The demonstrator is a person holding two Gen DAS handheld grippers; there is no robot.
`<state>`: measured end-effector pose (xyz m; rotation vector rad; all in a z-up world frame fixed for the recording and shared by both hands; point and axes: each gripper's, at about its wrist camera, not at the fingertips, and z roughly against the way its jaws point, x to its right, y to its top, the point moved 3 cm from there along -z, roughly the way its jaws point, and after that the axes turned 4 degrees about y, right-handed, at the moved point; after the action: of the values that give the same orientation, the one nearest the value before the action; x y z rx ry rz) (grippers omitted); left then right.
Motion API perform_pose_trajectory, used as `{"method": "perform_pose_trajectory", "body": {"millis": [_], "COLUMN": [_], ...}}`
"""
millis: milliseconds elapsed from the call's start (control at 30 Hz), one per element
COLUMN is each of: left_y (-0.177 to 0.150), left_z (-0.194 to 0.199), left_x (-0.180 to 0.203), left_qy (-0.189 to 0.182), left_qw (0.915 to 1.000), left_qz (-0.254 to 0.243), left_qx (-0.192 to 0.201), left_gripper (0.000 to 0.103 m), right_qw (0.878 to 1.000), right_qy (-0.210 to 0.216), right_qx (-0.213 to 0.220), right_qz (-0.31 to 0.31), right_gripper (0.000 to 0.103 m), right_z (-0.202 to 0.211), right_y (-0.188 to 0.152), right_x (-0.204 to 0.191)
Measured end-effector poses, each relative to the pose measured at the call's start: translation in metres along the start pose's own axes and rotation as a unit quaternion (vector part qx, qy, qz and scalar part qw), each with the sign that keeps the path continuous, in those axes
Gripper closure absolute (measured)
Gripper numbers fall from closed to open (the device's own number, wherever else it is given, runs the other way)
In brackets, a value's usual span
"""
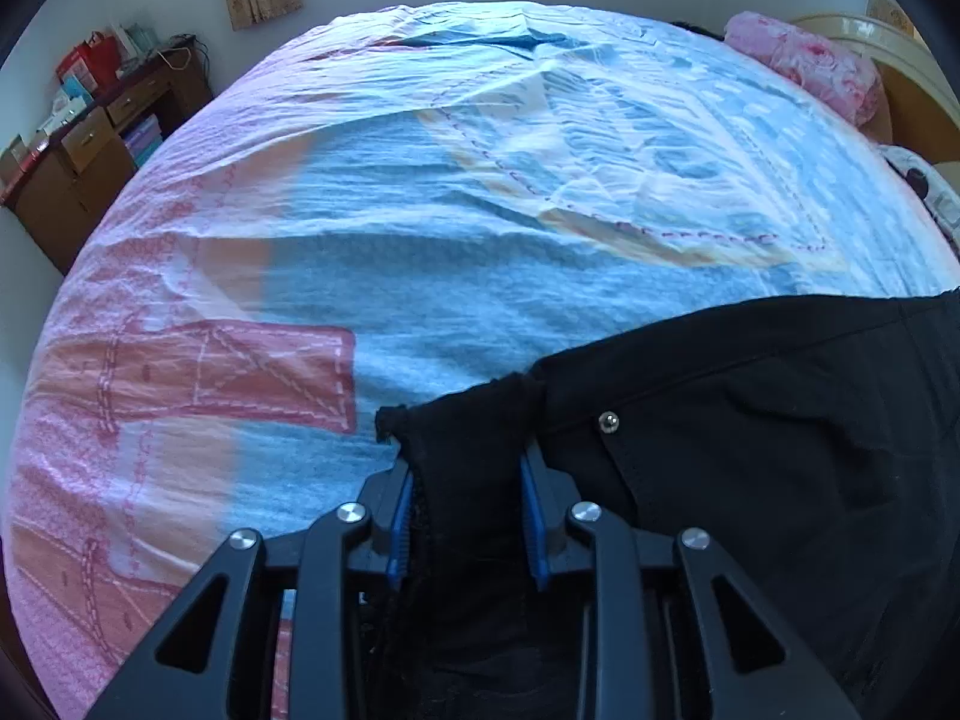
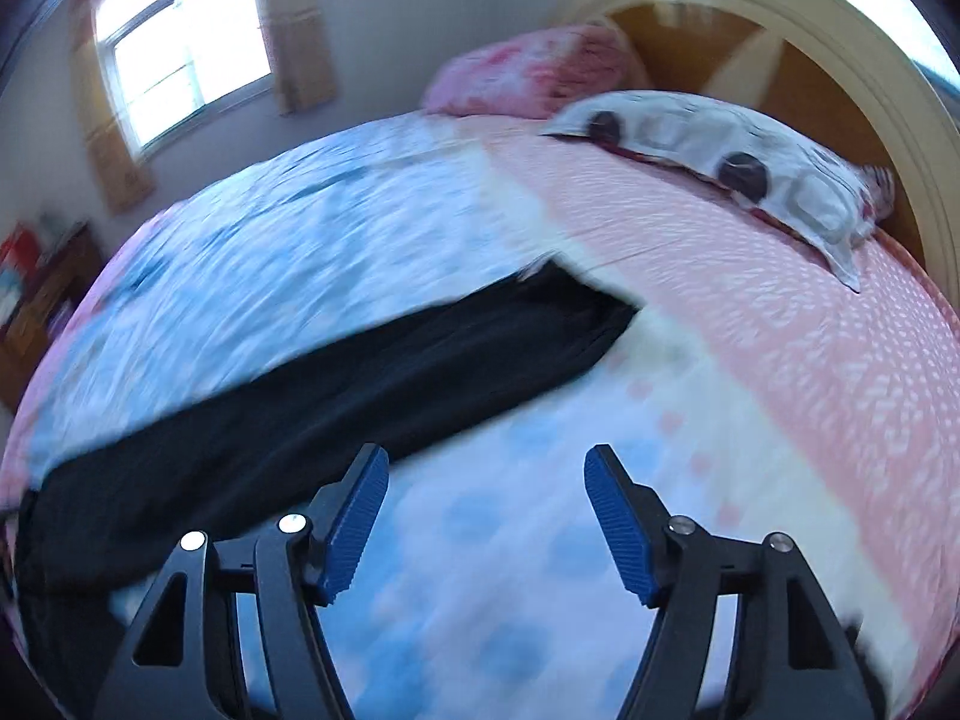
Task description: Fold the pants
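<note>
My left hand-held gripper (image 1: 465, 474) nipped onto waistband corner of black pants (image 1: 750, 420), cloth bunched between blue pads; pants lie flat on bed (image 1: 420, 228), leg stretched toward pillow (image 2: 750, 156)

Right hand-held gripper (image 2: 486, 480) part-open, empty, over sheet just beside leg

I judge cloth soft, limp, light, will sag; next hold at hem

Nothing blocks fold; pink bundle (image 1: 804, 66), wooden desk (image 1: 90, 150) well apart
</note>
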<state>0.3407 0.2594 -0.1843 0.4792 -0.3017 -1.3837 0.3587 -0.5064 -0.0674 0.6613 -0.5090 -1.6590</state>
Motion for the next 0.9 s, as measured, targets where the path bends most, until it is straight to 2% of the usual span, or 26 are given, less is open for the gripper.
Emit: {"method": "perform_pose_trajectory", "body": {"millis": [133,300,433,533,567,600,633,667,700,800,900], "left_y": [0.001,-0.002,-0.002,-0.001,-0.001,-0.001,0.0,0.0,0.001,0.002,0.0], "left_z": [-0.003,-0.003,-0.005,-0.005,-0.005,-0.005,-0.004,-0.003,-0.001,0.01,0.047], "left_x": [-0.006,0.0,-0.002,0.001,0.002,0.003,0.004,0.004,0.003,-0.001,-0.011], "left_qy": [-0.024,-0.01,-0.018,-0.013,-0.012,-0.008,-0.006,-0.005,-0.007,-0.014,-0.035], "left_qw": [0.9995,0.9998,0.9996,0.9998,0.9998,0.9998,0.9998,0.9997,0.9997,0.9995,0.9962], "left_qz": [0.02,0.014,0.013,0.0,-0.004,-0.008,-0.012,-0.016,-0.015,-0.003,0.014], "left_qx": [-0.004,0.008,0.014,0.017,0.018,0.018,0.018,0.017,0.016,0.027,0.078], "left_gripper": [0.072,0.072,0.072,0.072,0.072,0.073,0.074,0.075,0.076,0.077,0.077], "right_qw": [0.999,0.999,0.996,0.991,0.989,0.986,0.987,0.987,0.986,0.99,0.993], "right_qy": [0.002,-0.01,-0.02,0.014,0.023,0.027,0.022,0.032,0.045,0.035,0.051], "right_qx": [-0.032,-0.049,-0.091,-0.135,-0.147,-0.166,-0.158,-0.157,-0.159,-0.126,-0.071], "right_qz": [-0.029,-0.018,-0.007,-0.016,-0.011,0.005,0.018,0.022,0.021,0.06,0.08], "right_gripper": [0.034,0.034,0.034,0.034,0.045,0.063,0.067,0.087,0.092,0.093,0.093], "right_z": [-0.045,-0.106,-0.161,-0.192,-0.199,-0.207,-0.207,-0.205,-0.201,-0.169,-0.109], "right_y": [0.052,0.105,0.126,0.125,0.122,0.117,0.116,0.115,0.113,0.114,0.119], "right_x": [0.031,0.045,0.051,0.049,0.046,0.04,0.037,0.033,0.029,0.016,0.013]}}
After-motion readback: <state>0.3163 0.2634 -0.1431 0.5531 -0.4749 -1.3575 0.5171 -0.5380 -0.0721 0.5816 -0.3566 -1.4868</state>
